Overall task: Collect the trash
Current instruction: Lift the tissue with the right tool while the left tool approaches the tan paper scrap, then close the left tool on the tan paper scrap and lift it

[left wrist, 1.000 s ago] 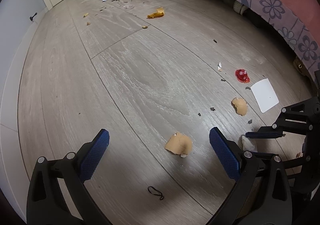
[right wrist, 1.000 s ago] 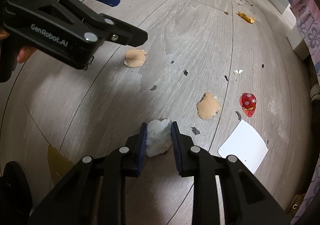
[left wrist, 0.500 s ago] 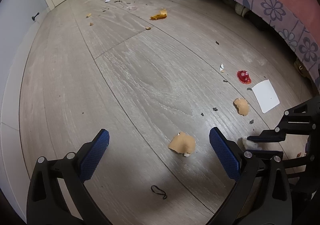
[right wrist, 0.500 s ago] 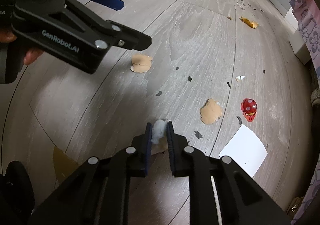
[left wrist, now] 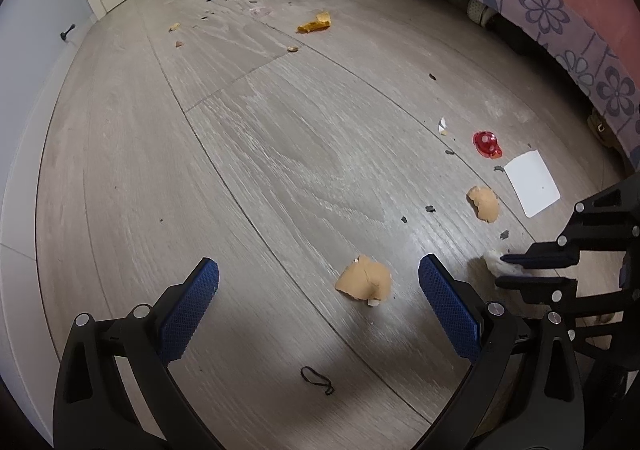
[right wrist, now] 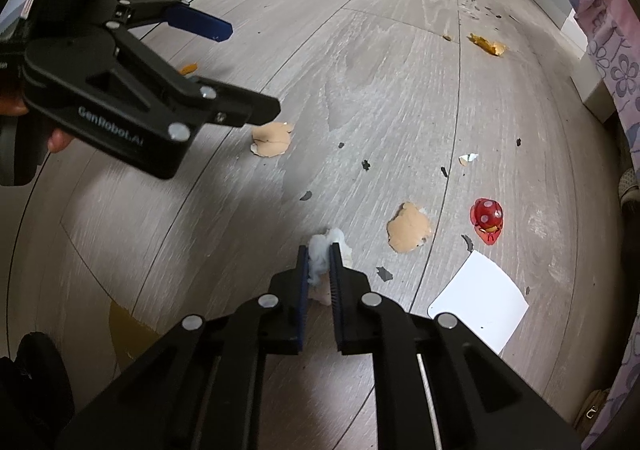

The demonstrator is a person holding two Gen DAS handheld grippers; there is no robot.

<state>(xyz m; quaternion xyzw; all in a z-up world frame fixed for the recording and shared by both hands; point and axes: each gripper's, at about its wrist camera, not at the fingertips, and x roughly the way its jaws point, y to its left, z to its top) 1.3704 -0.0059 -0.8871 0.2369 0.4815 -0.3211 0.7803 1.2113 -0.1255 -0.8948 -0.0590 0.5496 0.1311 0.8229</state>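
Right gripper [right wrist: 319, 254] pinches a white fluffy cotton wad [right wrist: 320, 252] at floor [right wrist: 360, 89] level.
Its fingers have just closed, clamped only at the tips; soft fluff could tear or slip. Left gripper [left wrist: 318, 304] fingers are apart, empty.

wad [right wrist: 320, 256] sitting between right gripper [right wrist: 319, 254] pads, near on floor [right wrist: 380, 97] | eggshell piece [right wrist: 409, 228] lying right of it, toy [right wrist: 487, 220] further right | card [right wrist: 478, 300] lying near-right | left gripper [right wrist: 240, 69] hovering far-left (second shell [right wrist: 271, 139] lying just beyond)
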